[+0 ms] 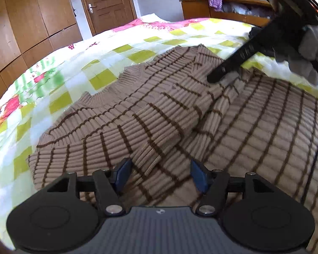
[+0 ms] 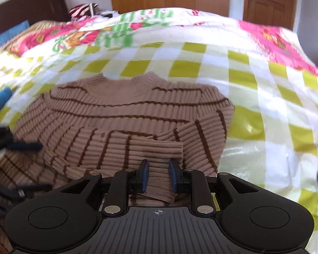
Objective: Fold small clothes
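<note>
Now the tan ribbed knit sweater with brown stripes (image 2: pixel 125 114) lies on the green-checked quilt (image 2: pixel 254 97), sleeves crossed over its front; left gripper (image 1: pixel 159 175) hovers wide open over it, holding nothing, right gripper (image 2: pixel 158 174) half-open around its cuff.

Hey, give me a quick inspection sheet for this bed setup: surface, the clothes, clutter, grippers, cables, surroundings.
Surface: bed with a green-checked floral quilt.
Job's things: one tan striped sweater lying flat, collar away from the cameras, both sleeves folded across the body.
Clutter: red-and-white striped fabric at the bed's far end; a blue item at the frame's left edge, unclear.
Grippers: left gripper open above the sweater; right gripper partly open around a sweater fold, grip not clear.
Cables: dark cords near the right gripper's handle.
Surroundings: wooden wardrobe, wooden door, cluttered wooden shelf.
</note>
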The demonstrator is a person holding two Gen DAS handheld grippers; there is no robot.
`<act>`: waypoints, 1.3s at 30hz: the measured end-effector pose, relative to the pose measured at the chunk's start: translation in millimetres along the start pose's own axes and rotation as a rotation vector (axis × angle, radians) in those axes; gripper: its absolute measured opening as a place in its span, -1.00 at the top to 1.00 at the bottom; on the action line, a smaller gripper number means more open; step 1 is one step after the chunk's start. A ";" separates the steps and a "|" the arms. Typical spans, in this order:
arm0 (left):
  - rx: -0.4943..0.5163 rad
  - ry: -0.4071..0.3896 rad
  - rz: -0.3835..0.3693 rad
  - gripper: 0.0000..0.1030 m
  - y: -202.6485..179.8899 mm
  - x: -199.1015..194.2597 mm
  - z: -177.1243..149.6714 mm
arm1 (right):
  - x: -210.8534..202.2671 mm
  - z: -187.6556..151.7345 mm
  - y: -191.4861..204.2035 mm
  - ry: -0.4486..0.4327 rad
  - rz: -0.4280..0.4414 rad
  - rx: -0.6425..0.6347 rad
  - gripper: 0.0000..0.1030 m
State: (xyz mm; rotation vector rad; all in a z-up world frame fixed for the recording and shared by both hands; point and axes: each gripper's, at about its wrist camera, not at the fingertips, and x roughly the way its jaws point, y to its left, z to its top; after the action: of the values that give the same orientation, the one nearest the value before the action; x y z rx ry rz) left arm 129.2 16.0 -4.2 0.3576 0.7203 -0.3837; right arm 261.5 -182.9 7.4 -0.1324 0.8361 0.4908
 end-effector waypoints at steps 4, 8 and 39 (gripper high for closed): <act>0.006 0.022 0.042 -0.47 -3.3 -15.4 -8.9 | -10.9 -1.4 -2.3 -0.021 -0.013 0.020 0.58; -0.024 0.057 0.065 -0.47 -6.5 -44.2 -25.9 | -35.6 -12.0 -3.3 -0.013 -0.025 0.026 0.58; -0.589 0.366 -0.150 0.54 -38.8 -136.1 -119.4 | -153.1 -156.6 -7.7 0.326 0.232 0.343 0.85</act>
State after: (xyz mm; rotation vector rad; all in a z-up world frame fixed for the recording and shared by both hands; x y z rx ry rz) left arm -49.5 64.1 -0.2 -0.1926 1.1813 -0.2321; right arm 72.1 -292.8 15.1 0.2089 1.2518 0.5430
